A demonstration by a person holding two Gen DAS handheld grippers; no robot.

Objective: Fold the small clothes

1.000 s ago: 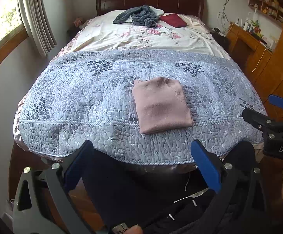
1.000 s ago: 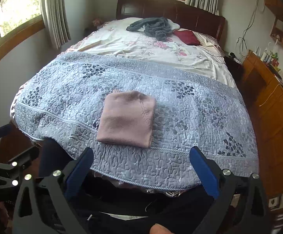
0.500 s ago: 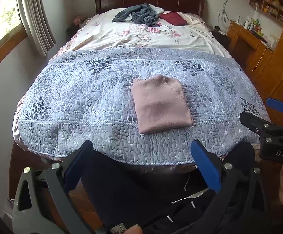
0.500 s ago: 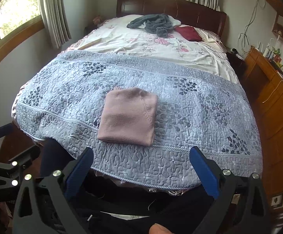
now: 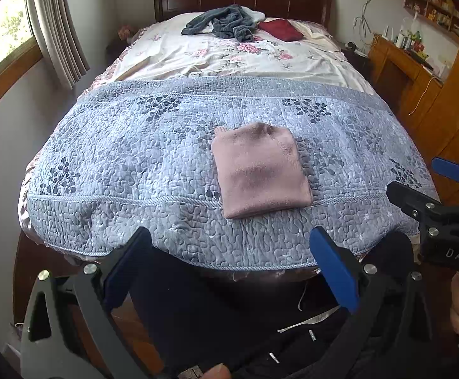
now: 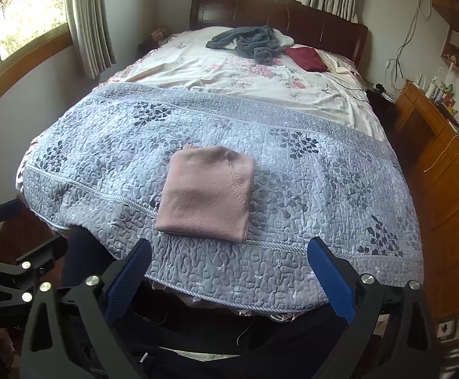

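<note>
Already folded into a neat rectangle, the pink sweater (image 5: pixel 261 170) lies near the foot edge of the bed (image 5: pixel 134 170). Soft, light knit, likely floppy; pinch its thick folded edge. Left gripper (image 5: pixel 229 268) and right gripper (image 6: pixel 229 271) hang released, empty.

Dusty-pink garment (image 5: pixel 261 170), grey-blue leaf-patterned quilt (image 5: pixel 134 158), perhaps floral sheet (image 5: pixel 229 60)
</note>
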